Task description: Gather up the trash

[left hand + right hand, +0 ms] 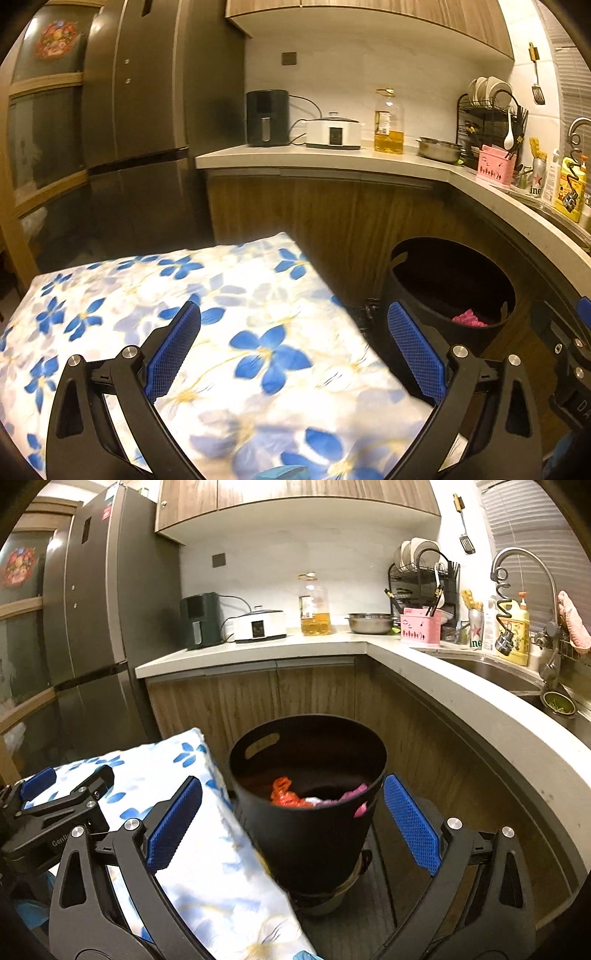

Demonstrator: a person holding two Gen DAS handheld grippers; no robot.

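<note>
Nearest, both claws, left [293, 354] and right [291, 825], gape wide and carry nothing, over the floral-covered counter [258, 295]. Just beyond its edge, the black bin [310, 812] holds crumpled orange [286, 794] and pink wrappers [354, 792]. Such trash looks light, soft and crushable; pinching a raised fold should do.

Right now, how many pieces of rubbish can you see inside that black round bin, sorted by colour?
Inside the black round plastic bin, seen from the right wrist view:
Orange-red crumpled plastic piece: 1
White crumpled piece: 1
Pink crumpled piece: 1
Total: 3 visible; anything deeper is hidden.
</note>
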